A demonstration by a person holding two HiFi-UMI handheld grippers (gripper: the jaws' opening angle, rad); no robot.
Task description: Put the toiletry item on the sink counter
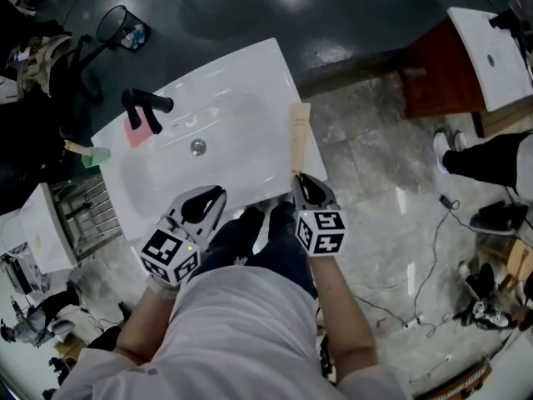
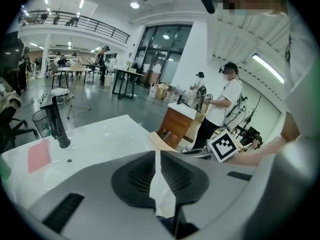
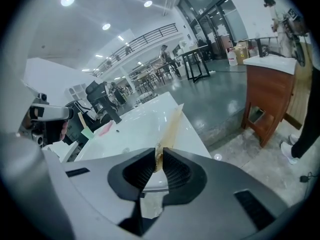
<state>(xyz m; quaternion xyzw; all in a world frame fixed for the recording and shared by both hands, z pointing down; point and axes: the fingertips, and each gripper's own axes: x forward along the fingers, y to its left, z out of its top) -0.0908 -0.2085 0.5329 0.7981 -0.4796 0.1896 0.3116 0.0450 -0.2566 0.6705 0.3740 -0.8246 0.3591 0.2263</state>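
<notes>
my right gripper [image 3: 159, 160] is clenched on the near end of the long tan toiletry item [image 3: 172, 126]. only the head view shows it running along the right rim of the sink counter [image 1: 250, 82], floor just beyond. my left gripper [image 2: 156, 156] is closed, empty, at the near edge. the faucet [image 1: 137, 107] stands far left, the basin between is open.

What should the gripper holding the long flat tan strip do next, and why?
Probably ease down and open. The right gripper is shut on the long flat tan strip, which runs along the right rim of the white sink counter; whether it rests there is unclear.
</notes>
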